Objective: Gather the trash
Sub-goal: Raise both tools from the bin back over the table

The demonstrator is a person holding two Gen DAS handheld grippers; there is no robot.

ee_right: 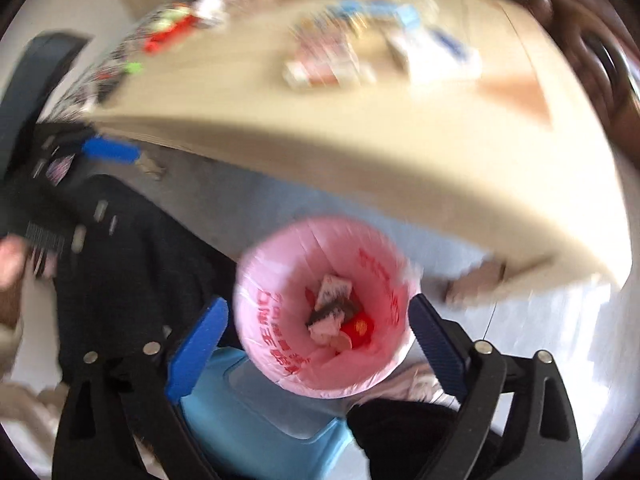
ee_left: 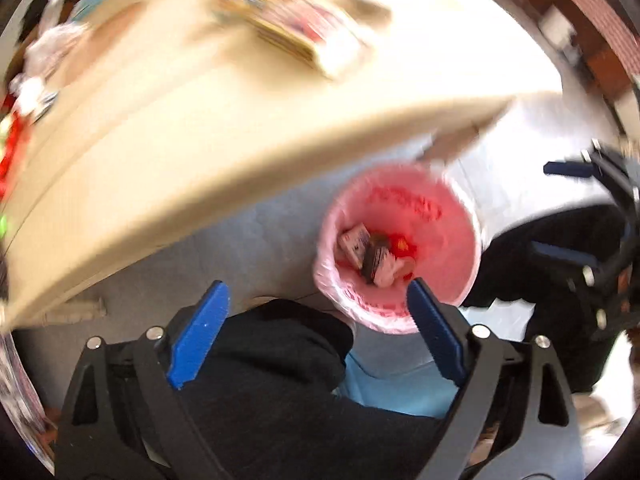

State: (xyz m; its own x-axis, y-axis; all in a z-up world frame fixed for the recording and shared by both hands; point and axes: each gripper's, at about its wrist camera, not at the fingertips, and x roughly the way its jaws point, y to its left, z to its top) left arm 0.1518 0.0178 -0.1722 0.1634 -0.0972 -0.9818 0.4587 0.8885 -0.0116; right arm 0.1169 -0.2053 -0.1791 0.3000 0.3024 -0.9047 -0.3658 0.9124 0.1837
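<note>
Nearest, left gripper (ee_left: 316, 300): jaws wide apart, nothing btw the blue pads, only dark trousers and a light blue stool (ee_left: 396, 384) seen behind. Right gripper (ee_right: 318, 316): also spread wide and empty, pointing down over the bin. No earlier picture to compare, so only the state given.

Just beyond, pink-lined trash bin (ee_right: 324, 304) on the grey floor, at approx 6 o'clock in right wrist view, at approx 4 o'clock in left wrist view. Inside already some trash pieces (ee_right: 332, 316): a pale wrapper, a dark packet, something red w/ yellow. Exact kinds not readable, too blurred. So part of the collecting judged as done.

Farther, edge of the wooden table (ee_left: 240, 152) arching across the middle of both views. On top still plenty of clutter: flat packets and papers (ee_left: 288, 28) at 12 o'clock in left view, white-blue box (ee_right: 436, 48) at approx 1 o'clock in right view, red and green small items (ee_right: 168, 36) at approx 11 o'clock. Whether all of that is trash, cannot tell.

Judgement: task somewhere midway; bin partly filled, table not yet cleared. Probably next: back up to the table for another piece.
</note>
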